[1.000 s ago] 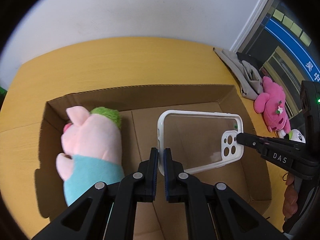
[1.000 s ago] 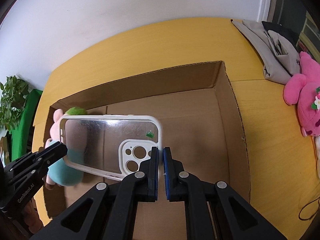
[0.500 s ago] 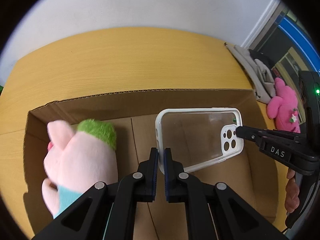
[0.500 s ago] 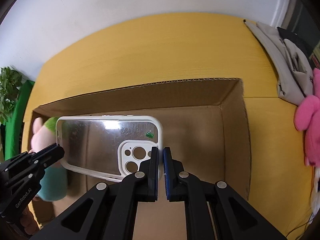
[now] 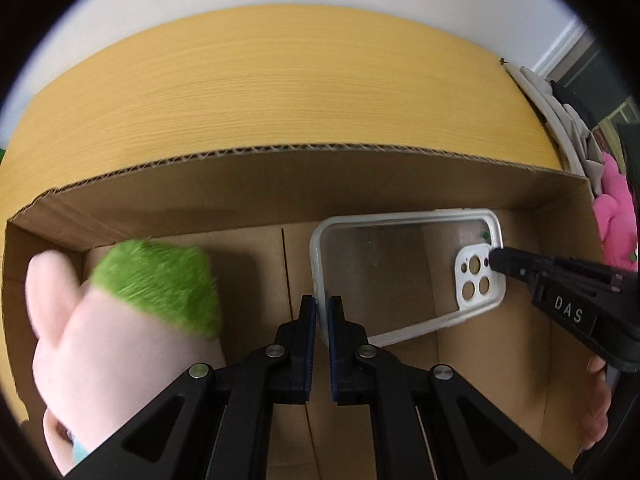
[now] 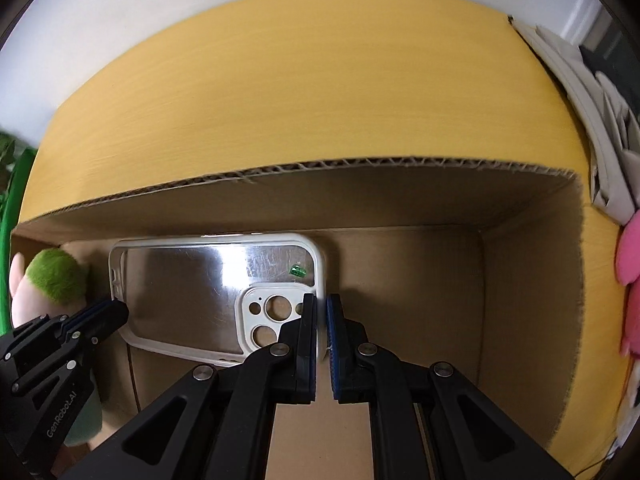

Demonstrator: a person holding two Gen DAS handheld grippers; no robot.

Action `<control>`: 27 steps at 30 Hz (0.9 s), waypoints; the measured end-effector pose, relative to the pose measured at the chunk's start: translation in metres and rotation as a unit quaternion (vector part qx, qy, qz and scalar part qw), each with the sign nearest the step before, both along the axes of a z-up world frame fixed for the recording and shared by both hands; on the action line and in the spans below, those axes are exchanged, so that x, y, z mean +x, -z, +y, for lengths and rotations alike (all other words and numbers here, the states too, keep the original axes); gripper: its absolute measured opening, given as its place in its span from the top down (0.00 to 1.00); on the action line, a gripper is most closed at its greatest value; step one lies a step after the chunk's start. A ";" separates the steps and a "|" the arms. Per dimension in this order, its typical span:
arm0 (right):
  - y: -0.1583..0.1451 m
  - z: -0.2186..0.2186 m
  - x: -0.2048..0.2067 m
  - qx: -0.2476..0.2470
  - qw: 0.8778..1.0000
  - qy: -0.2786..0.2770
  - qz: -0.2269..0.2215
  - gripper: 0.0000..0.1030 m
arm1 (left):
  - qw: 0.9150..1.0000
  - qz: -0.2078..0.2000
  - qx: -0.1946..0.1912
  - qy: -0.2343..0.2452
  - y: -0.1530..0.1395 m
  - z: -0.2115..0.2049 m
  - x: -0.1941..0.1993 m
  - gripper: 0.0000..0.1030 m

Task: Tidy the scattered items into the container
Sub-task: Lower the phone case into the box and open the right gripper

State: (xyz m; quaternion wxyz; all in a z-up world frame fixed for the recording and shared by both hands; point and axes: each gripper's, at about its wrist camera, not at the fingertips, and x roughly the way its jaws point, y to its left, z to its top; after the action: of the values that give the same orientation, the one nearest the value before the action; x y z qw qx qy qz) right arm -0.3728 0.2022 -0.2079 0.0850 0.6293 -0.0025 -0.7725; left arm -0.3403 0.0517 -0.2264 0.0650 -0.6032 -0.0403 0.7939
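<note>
A yellow counter is seen carrying an open cardboard box, whose far wall stands upright across both views. Inside the box at its left end, a pink plush with a green tuft is lying. A clear phone case with a white rim is held inside the box, above its floor, between the two grippers. Its plain end is pinched by the left gripper, whose jaws are nearly closed on the rim. Its camera-cutout end is clamped by the right gripper, jaws likewise narrowed onto the rim. Folded cloth and a second, bright pink plush are seen on the counter beyond the box's right wall.
</note>
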 end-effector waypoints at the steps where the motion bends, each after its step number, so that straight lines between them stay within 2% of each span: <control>1: 0.002 0.000 -0.001 0.001 1.000 0.002 0.000 0.94 | 1.000 -0.002 0.001 -0.002 0.001 -0.001 -0.001 0.95; 6: 0.003 -0.002 -0.003 0.001 1.000 -0.001 0.001 0.94 | 1.000 -0.007 -0.023 0.007 0.005 0.003 0.000 0.94; 8: 0.003 -0.001 -0.003 -0.007 1.000 0.001 -0.001 0.92 | 1.000 -0.007 -0.021 0.002 0.003 0.002 0.003 0.93; 9: 0.003 0.000 -0.002 -0.010 1.000 0.001 -0.002 0.88 | 1.000 -0.006 -0.018 -0.001 0.001 0.000 0.004 0.89; 10: 0.001 0.000 0.000 -0.011 1.000 -0.004 -0.001 0.67 | 1.000 -0.003 -0.017 -0.003 -0.003 -0.001 0.006 0.78; 11: -0.002 -0.001 0.003 -0.004 1.000 -0.008 0.005 0.49 | 1.000 0.003 -0.020 -0.006 -0.010 -0.003 0.008 0.71; 12: -0.010 -0.002 0.008 0.009 1.000 -0.013 0.020 0.21 | 1.000 0.014 -0.024 -0.007 -0.018 -0.005 0.013 0.56; 13: -0.018 -0.001 0.013 0.010 0.999 -0.014 0.033 0.16 | 0.999 0.030 -0.028 -0.010 -0.029 -0.007 0.018 0.41; 15: -0.039 0.005 0.027 -0.010 0.999 -0.013 0.052 0.16 | 0.997 0.071 -0.029 -0.016 -0.057 -0.013 0.031 0.34; 18: -0.074 0.012 0.058 -0.031 0.997 -0.016 0.067 0.10 | 0.993 0.110 -0.026 -0.025 -0.100 -0.024 0.058 0.25; 23: -0.148 0.030 0.122 -0.015 0.991 -0.036 0.126 0.09 | 0.986 0.159 -0.028 -0.030 -0.171 -0.021 0.121 0.24; 27: -0.209 0.031 0.174 0.001 0.984 -0.025 0.174 0.08 | 0.982 0.185 -0.036 -0.029 -0.222 -0.013 0.180 0.23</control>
State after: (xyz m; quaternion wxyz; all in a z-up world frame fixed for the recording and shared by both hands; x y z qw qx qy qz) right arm -0.1989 0.2332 0.0010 0.1029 0.4854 0.0289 -0.8677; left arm -0.1603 0.0388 -0.0045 0.0266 -0.4462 -0.0169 0.8944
